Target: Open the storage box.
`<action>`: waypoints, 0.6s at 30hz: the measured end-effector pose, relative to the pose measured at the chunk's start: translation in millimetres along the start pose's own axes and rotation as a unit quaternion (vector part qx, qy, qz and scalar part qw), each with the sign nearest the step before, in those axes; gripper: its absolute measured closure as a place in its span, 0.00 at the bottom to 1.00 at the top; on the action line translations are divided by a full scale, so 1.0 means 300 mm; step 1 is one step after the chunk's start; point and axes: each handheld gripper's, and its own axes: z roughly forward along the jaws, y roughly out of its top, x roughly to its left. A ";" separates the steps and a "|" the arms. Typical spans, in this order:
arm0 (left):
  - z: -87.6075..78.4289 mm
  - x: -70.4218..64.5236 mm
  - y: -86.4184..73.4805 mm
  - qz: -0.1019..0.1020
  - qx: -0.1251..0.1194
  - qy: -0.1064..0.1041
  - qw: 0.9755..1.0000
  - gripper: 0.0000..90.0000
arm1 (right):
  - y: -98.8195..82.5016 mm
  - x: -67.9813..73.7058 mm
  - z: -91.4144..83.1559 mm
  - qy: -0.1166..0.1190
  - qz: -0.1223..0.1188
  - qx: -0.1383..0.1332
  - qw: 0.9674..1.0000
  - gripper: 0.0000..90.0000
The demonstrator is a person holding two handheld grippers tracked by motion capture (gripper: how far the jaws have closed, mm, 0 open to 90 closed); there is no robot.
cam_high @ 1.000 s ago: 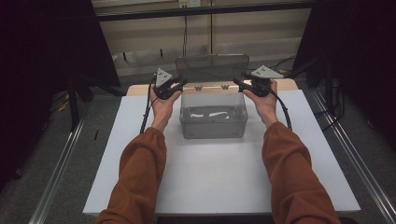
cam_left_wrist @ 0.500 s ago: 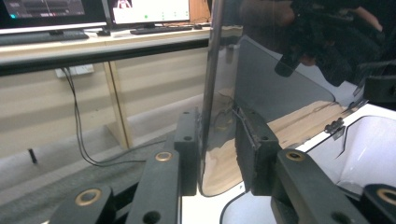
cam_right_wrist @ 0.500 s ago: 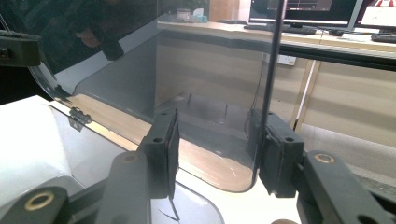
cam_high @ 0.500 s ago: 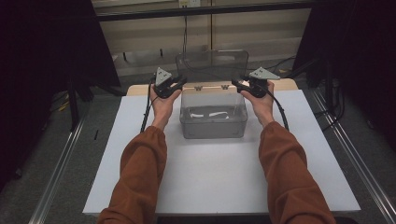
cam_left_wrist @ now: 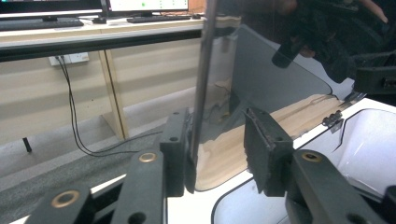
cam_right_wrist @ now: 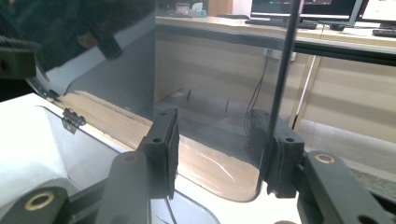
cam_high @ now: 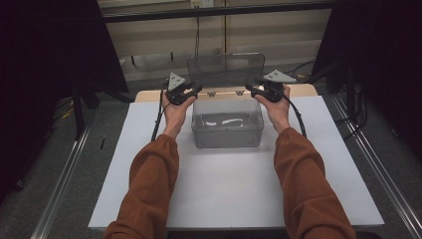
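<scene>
High view: two rust-sleeved forearms reach up the white table (cam_high: 234,194) to a clear plastic box (cam_high: 227,124) at its middle. The left gripper (cam_high: 191,91) and right gripper (cam_high: 254,89) sit at the box's back corners, each with its jaws set apart astride a side edge of the hinged lid (cam_high: 225,69); one pad seems to touch the pane, though the grip is hard to judge. Compared with a second ago, the lid stands more upright and the hands have drawn slightly closer. Beyond the table lie grey floor, dangling cables and a wooden desk bearing monitors (cam_right_wrist: 303,7).
</scene>
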 end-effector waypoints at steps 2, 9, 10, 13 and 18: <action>0.011 -0.014 -0.009 -0.007 0.004 0.002 1.000 0.56 | -0.002 0.001 0.007 -0.006 0.007 -0.002 1.000 0.58; 0.018 -0.010 -0.010 0.001 0.004 -0.006 1.000 0.50 | -0.010 0.001 0.014 -0.008 0.013 -0.005 1.000 0.57; 0.019 -0.011 -0.010 -0.003 0.001 -0.009 1.000 0.48 | -0.010 0.001 0.014 -0.008 0.013 -0.005 1.000 0.56; 0.019 -0.009 -0.010 -0.005 0.006 -0.014 1.000 0.46 | -0.010 0.006 0.021 -0.010 0.016 -0.002 1.000 0.54; 0.024 -0.014 -0.011 -0.008 0.005 -0.015 1.000 0.42 | -0.013 0.006 0.025 -0.011 0.020 -0.003 1.000 0.54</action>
